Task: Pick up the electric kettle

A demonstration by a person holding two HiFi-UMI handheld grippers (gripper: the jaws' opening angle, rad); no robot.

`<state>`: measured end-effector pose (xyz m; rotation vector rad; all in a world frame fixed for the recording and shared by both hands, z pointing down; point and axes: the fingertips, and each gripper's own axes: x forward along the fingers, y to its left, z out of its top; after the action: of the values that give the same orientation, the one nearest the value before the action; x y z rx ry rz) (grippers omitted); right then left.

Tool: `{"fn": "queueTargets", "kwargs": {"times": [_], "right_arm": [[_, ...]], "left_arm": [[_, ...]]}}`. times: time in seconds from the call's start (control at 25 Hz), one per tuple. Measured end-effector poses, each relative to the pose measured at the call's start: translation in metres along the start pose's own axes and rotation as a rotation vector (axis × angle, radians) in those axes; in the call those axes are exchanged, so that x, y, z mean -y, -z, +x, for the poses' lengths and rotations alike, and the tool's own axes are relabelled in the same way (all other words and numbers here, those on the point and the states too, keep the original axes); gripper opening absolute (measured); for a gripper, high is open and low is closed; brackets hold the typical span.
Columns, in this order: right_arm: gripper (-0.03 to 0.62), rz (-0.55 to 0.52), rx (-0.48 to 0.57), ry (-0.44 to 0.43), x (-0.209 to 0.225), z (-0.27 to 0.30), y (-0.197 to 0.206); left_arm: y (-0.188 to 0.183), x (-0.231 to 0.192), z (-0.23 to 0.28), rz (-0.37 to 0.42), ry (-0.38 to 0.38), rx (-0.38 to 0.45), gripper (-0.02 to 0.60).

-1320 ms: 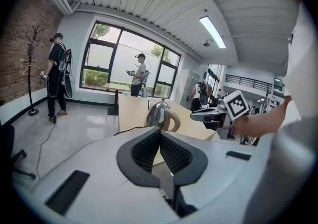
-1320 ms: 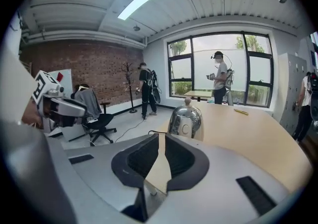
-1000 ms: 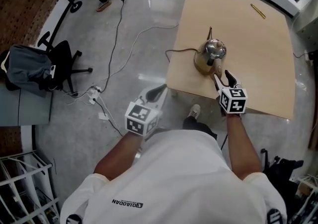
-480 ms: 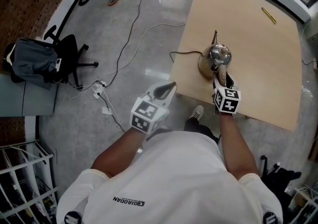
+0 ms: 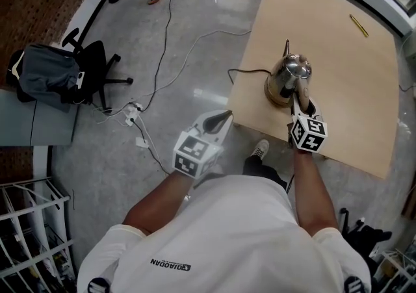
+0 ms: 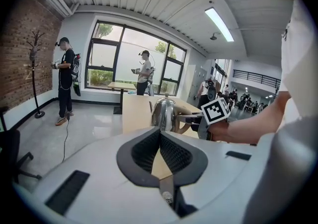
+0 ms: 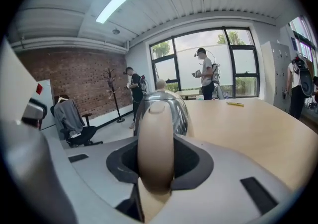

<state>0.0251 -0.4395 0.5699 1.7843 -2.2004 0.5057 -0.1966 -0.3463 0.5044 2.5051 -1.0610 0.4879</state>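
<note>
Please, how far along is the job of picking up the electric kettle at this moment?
Done: the right claw is at the electric kettle, with the handle between its jaws. In hand: the jaws have just been closing and look pressed on the handle. Left: the lift, because the kettle stands on the table. The left claw is shut and empty, over the floor.
</note>
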Motion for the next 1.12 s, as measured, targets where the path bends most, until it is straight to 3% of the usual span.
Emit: {"fn": "queueTargets", "kwargs": {"times": [0.16,0.6,1.12], "right_arm": [[0.081,-0.056,0.083,-0.048,-0.009,0.000,-0.046],[0.080,-0.056,0.131,-0.075,-0.031,-0.027,-0.073],[0.075,0.023,0.146,-0.039,-0.086,-0.147,-0.045]], "left_arm": [[0.006,-0.012,-0.012,-0.017,-0.032,0.002,-0.005],[-0.001,-0.018,-0.034,-0.025,-0.039,0.060,-0.005],[0.024,0.016,-0.087,-0.003,0.108,0.074,-0.005]]}}
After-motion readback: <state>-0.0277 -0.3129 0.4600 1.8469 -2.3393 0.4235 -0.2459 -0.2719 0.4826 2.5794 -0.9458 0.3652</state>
